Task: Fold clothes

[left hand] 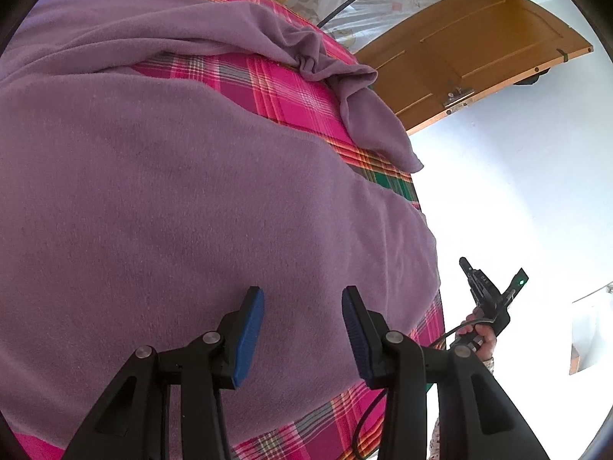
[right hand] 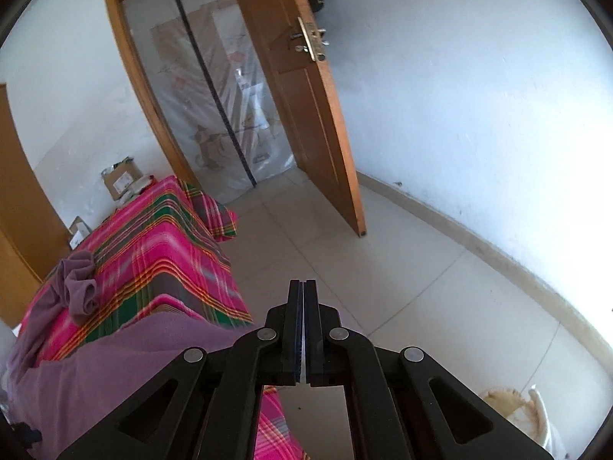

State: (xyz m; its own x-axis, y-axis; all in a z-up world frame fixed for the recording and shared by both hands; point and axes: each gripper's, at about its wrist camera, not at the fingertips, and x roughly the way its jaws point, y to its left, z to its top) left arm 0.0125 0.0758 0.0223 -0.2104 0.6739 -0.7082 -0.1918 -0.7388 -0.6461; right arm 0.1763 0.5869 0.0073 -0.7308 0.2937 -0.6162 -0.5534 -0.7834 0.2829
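A purple garment [left hand: 161, 199] lies spread over a bed with a pink plaid cover [left hand: 291, 92]. One sleeve [left hand: 345, 84] is bunched and trails toward the bed's right edge. My left gripper [left hand: 302, 295] hovers just over the near part of the garment, jaws open, with nothing pinched between its blue pads [left hand: 249, 337]. In the right wrist view the garment [right hand: 115, 364] is at the lower left and the bunched sleeve [right hand: 80, 291] lies farther back. My right gripper [right hand: 302, 287] is shut and empty, off the bed's side over the floor. A hand holds the right gripper [left hand: 468, 268] beside the bed.
An open wooden door [right hand: 306, 115] and a doorway with a clear plastic curtain [right hand: 230, 122] stand beyond the bed. Cardboard boxes [right hand: 122, 180] sit by the far wall. Pale tiled floor [right hand: 402, 268] runs right of the bed, with a pale object [right hand: 513, 406] at the lower right.
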